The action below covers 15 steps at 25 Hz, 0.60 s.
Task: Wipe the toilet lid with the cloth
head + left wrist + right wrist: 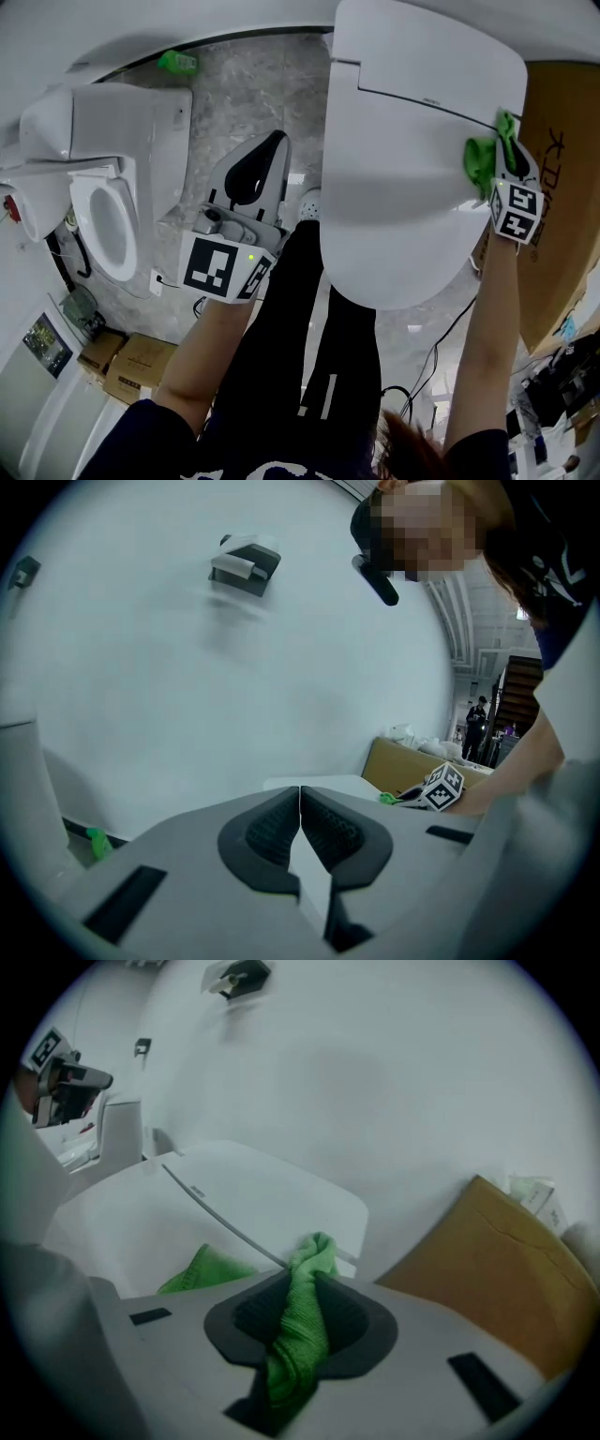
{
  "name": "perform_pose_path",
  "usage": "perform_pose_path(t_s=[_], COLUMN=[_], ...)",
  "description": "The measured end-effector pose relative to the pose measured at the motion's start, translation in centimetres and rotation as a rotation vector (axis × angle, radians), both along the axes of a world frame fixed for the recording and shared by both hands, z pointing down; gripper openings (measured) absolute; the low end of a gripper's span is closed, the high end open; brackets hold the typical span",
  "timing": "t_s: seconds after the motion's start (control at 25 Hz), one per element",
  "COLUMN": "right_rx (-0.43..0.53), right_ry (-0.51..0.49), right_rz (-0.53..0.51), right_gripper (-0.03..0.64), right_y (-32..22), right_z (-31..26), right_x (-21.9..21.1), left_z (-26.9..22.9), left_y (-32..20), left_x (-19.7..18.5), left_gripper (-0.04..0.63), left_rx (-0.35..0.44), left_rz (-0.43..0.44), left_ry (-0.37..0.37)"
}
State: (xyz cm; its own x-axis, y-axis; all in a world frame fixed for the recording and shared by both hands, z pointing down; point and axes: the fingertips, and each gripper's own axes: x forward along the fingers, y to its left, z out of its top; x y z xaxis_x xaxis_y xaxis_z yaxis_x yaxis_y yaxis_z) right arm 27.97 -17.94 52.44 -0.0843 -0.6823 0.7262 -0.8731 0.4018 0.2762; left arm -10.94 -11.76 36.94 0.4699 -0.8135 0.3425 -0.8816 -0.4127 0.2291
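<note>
- Right now the right gripper (pixel 503 141) sits at the right-hand edge of the white toilet lid (pixel 403 159), its jaws clamped on the green cloth (pixel 480 161).
- Seen from the right gripper view, the cloth (pixel 298 1330) runs as a bunched strip up between the two dark pads, and a loose fold of it lies flat on the lid (pixel 159 1218) to the left of the jaws.
- From the head view, the cloth touches the lid just below the thin seam that crosses the lid near its back.
- Meanwhile the left gripper (pixel 274 145) hangs over the marbled floor (pixel 253 84) beside the lid's left edge, apart from the lid.
- Its own view shows the left gripper's (pixel 300 808) jaws pressed together with nothing between them.
- A second toilet (pixel 103 187) with its seat showing stands at the far left of the head view.
- A large cardboard box (pixel 562 178) stands just right of the lid.
- Smaller cardboard boxes (pixel 131 361) lie at the lower left.
</note>
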Motion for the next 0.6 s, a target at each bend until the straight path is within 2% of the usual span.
perform_pose_path(t_s=[0.12, 0.28, 0.36, 0.6], right_rx=[0.004, 0.021, 0.027, 0.035], right_ry=[-0.019, -0.034, -0.031, -0.026], right_rz=[0.089, 0.162, 0.152, 0.022], right_gripper=[0.092, 0.083, 0.083, 0.08], right_y=[0.8, 1.4, 1.6, 2.1], right_z=[0.1, 0.0, 0.0, -0.1], right_x=[2.6, 2.6, 1.7, -4.6], left_z=[0.0, 0.1, 0.1, 0.2], left_y=[0.2, 0.5, 0.6, 0.7], left_x=[0.2, 0.1, 0.1, 0.4], left_gripper=[0.021, 0.021, 0.021, 0.021], left_rx=[0.002, -0.001, -0.002, -0.001], left_rz=[0.002, -0.002, -0.005, 0.002], left_ry=[-0.004, -0.003, -0.001, 0.006])
